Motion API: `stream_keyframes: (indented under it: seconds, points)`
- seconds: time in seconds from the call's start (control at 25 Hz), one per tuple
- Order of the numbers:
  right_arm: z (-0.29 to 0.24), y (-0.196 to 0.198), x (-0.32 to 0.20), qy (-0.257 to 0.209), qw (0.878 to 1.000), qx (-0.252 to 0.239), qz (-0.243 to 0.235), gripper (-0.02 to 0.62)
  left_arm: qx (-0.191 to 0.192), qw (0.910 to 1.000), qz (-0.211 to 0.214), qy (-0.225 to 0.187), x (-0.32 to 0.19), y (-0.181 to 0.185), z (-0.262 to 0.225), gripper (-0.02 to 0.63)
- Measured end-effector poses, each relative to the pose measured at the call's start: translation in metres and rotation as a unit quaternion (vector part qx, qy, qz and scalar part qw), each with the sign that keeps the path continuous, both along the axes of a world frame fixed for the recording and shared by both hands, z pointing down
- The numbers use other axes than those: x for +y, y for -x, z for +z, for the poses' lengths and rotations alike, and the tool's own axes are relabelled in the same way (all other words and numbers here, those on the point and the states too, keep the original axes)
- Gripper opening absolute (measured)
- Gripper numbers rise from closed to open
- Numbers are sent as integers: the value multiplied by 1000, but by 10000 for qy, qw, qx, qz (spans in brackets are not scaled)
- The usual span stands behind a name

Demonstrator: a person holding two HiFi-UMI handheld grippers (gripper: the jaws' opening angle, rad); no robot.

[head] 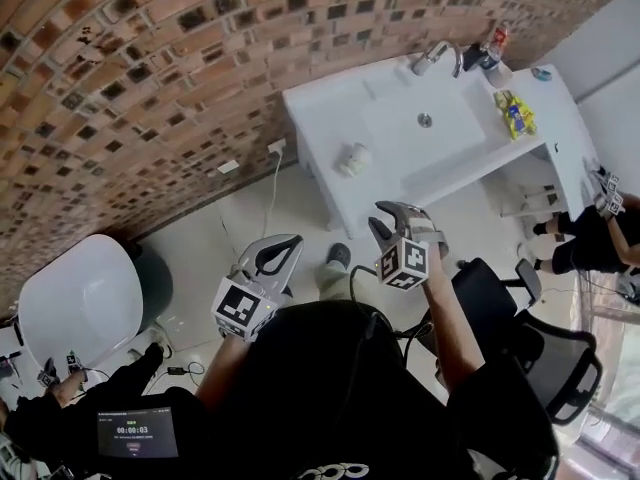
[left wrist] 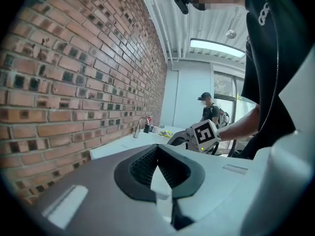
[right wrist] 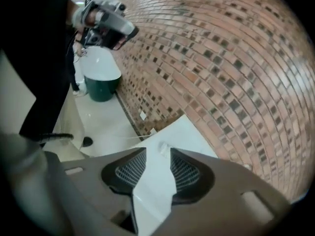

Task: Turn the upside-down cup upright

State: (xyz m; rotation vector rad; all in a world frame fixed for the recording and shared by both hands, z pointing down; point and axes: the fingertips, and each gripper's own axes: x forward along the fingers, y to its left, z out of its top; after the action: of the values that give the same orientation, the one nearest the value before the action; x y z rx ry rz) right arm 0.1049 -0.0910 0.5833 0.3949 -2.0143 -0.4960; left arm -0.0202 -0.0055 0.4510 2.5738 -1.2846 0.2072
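Filling the background beyond both claws, the brick wall (head: pixel 150 88) backs the white counter (head: pixel 320 108), which lies ahead of and below the right claw (head: pixel 395 218) and ahead and off to the right of the left claw (head: pixel 290 243). Pale floor (head: pixel 270 218) separates the claws from the counter's near edge, so there is open room to go forward and down, though neither claw is yet over the top.

The basin (head: pixel 400 118) takes up the counter's middle, ahead and slightly right of the right claw. A yellow packet (head: pixel 515 115) lies on the counter further right, well clear of any approach.

The right claw tilts steeply down, probably to line up on the counter. Its jaws are spread with nothing between them. Its own view looks through the gap at the cup (right wrist: pixel 162 149), a small pale thing on the flat strip left of the basin, just ahead and a little left of that claw. It is too small to tell which end is up. The left claw is held nearly level, tips pressed together and empty, apparently only waiting.

The cup stands near the counter's near-left corner with bare white around it. I judge a side approach easy, but a push towards the claws could send it off the edge.
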Motion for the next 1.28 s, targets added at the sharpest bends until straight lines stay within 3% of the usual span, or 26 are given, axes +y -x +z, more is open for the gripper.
stream_keyframes:
  seconds: [0.12, 0.28, 0.52, 0.76, 1.28]
  points:
    - [17, -5, -25, -87, 9959, 431, -789, 164, -85, 9996, -275, -46, -24, -15, -4, 15]
    - [35, 2, -52, -244, 9801, 878, -1763, 193, -141, 9975, -688, 4, -45, -25, -10, 15]
    - [83, 8, -73, -207, 9510, 1575, -2653, 236, -254, 9953, -928, 75, -46, -33, -6, 15]
    - [109, 18, -79, -112, 9322, 1968, -3036, 258, -251, 9947, -991, 59, -51, -32, -2, 15]
    - [136, 41, -109, -76, 9126, 2421, -3294, 258, -115, 9939, -1092, 132, -77, 5, 5, 15]
